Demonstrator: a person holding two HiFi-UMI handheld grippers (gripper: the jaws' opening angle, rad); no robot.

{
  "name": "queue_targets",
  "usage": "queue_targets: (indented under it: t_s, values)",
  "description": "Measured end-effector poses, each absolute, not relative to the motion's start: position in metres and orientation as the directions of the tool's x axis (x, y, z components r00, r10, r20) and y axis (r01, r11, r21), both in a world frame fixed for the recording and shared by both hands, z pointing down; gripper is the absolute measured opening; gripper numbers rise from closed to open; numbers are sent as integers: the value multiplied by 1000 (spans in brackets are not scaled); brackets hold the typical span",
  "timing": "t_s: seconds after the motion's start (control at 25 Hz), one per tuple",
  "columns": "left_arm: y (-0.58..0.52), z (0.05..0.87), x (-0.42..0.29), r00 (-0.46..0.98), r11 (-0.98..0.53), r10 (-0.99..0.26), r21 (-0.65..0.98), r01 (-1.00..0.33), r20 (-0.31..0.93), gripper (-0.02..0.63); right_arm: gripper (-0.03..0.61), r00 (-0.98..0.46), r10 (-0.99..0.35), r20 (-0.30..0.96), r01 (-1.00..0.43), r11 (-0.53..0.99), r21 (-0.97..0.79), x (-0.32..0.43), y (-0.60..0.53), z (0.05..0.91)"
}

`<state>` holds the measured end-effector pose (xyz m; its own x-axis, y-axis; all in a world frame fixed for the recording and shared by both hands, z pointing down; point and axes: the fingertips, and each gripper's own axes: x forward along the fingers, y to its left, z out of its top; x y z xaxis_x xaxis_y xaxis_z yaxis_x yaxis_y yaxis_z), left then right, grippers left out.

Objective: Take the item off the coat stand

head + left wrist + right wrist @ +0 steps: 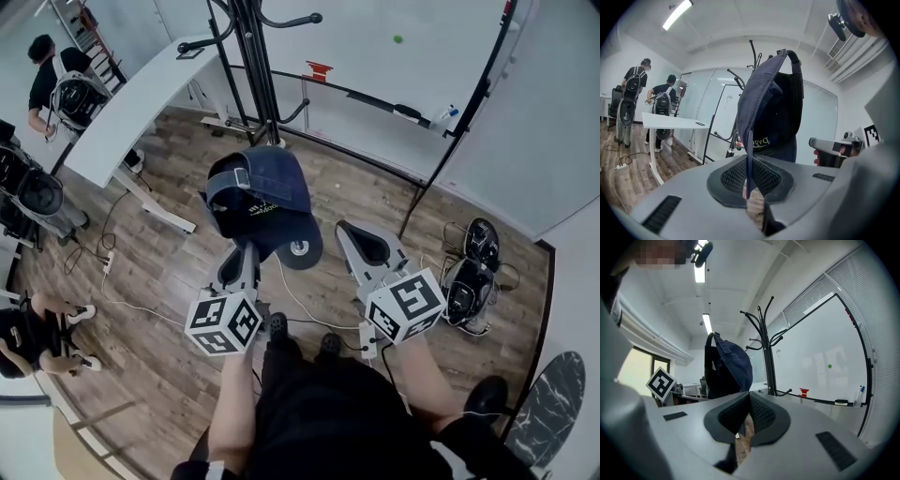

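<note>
Head view: the cap [258, 192] looks clear of the coat stand [251, 56], held up by its brim in the left gripper [246, 255]. It's a thin pinch, so a swing could slide it out.

Left gripper view: jaws nipped narrow on the brim edge.

Right gripper view: the right gripper [746, 420] is closed on nothing, so there's no backup if the cap drops.

left claw [246, 253]: pinched on cap [267, 187] brim | right claw [354, 234]: jaws together, empty | both forearms forward
</note>
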<state>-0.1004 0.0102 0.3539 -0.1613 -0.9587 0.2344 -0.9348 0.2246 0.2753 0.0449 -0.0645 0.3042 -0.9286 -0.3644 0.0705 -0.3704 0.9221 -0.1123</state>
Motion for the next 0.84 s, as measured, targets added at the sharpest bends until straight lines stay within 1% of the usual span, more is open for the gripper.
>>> queue_targets:
  t_s: [0.52,0.84]
  values:
    - [-9,355,-100,-141,205,-962,279,-938,233,32,31,-926,-363,101,-373,920,-118,44,-77,310]
    - [-19,351,-109,-143,205,-962,270,-941,233,31,29,-921,-376,99,-386,916,-113,38,-90,308]
